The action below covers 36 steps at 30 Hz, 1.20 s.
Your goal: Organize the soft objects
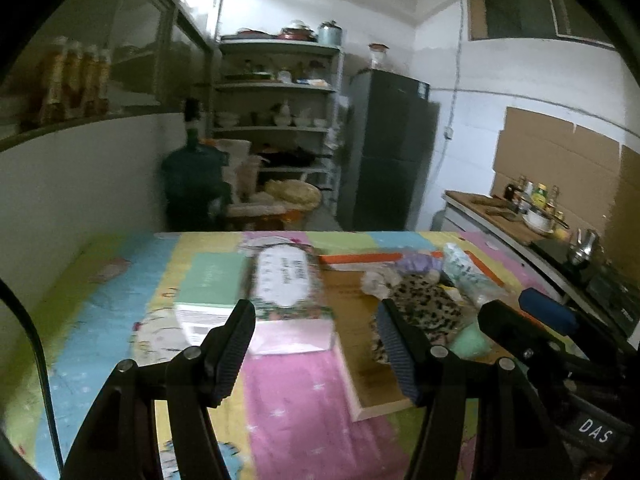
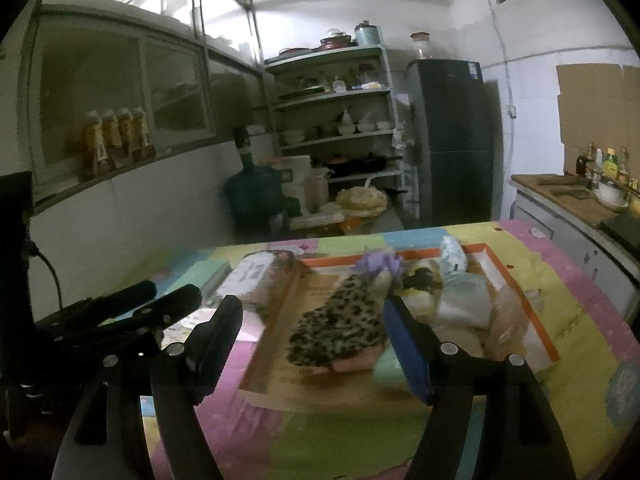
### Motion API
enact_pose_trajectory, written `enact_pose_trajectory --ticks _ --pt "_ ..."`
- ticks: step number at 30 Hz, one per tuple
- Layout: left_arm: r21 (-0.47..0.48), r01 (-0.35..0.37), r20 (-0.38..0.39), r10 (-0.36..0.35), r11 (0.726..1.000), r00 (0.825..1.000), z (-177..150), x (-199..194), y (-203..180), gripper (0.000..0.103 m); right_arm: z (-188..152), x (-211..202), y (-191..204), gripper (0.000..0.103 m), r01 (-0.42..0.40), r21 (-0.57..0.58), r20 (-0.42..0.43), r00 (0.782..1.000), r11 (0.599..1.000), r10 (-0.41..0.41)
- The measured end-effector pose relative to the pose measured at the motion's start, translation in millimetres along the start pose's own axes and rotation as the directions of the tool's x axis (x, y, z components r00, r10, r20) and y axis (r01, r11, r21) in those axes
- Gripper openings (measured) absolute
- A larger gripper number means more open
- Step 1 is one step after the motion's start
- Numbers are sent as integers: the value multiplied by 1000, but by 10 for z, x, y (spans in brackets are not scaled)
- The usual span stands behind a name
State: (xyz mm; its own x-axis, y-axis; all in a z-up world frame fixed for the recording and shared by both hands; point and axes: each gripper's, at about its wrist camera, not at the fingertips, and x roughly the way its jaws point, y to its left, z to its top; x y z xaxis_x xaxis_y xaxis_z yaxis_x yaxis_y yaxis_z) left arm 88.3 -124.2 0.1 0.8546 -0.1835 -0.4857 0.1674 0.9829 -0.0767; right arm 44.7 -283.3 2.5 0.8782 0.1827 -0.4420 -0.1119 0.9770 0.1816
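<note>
Both tongs, left [image 1: 316, 320] and right [image 2: 312, 316], hang spread and empty above the bench [image 2: 580, 300], where a leopard-print cloth [image 2: 340, 328] lies in a wooden tray [image 2: 536, 328] toward its right edge.

Light: dim room, with a greenish tint.
Source: brightest at the ceiling and upper white wall [image 2: 320, 8].
Blur: soft everywhere; things on the worktop [image 1: 120, 280] are smeared.
Edges: black corners, straight lines bend strongly.
Shadows: weak, without sharp borders.
</note>
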Motion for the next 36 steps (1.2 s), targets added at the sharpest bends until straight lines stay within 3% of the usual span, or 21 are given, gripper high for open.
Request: enact_pose_trajectory --ticks 10,19,36 --pt "-11 -81 36 81 997 996 -87 -409 291 63 -61 -118 420 75 11 8 12 1000 1000 -11" --pt "-25 -132 50 134 991 990 -246 -752 490 63 -207 -346 883 75 86 -44 75 994 995 -82" --pt "-44 -163 82 166 986 983 -389 -1089 560 63 -369 -607 1098 75 80 -53 76 994 995 -76"
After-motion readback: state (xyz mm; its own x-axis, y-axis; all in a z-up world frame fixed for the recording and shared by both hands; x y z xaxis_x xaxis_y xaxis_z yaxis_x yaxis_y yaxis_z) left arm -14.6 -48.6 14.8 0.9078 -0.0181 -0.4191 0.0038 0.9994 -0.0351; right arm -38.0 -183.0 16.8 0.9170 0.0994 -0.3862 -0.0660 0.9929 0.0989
